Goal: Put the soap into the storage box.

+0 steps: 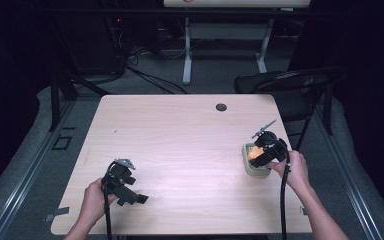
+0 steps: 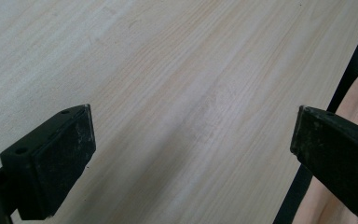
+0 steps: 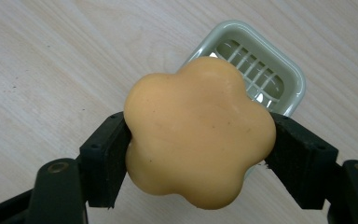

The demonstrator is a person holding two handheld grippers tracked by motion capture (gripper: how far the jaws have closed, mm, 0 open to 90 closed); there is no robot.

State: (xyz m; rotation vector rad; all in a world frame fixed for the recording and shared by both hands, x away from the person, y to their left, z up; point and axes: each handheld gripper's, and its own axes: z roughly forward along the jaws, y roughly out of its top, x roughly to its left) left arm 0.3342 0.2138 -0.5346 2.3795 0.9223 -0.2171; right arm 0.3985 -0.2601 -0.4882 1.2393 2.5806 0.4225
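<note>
1. The right gripper [image 3: 200, 154] has its jaws clamped on the orange flower-shaped soap [image 3: 198, 133], one pad on each flank at mid-height, so the lobes sit in the pads and the smooth bar is unlikely to slip.
2. The soap sits in the centre of the right gripper view, with the pale green soap dish [image 3: 286, 79] just behind it at upper right; the slatted floor of the dish is bare.
3. In the high view the soap [image 1: 254, 155] is at the right of the frame over the dish [image 1: 256, 170], though whether it touches the dish or hangs above it is hard to tell from there.
4. The left gripper [image 2: 191, 140] has its jaws wide apart over bare counter [image 2: 168, 70], holding nothing; it appears parked at lower left of the high view [image 1: 130, 192], out of the way.
</note>
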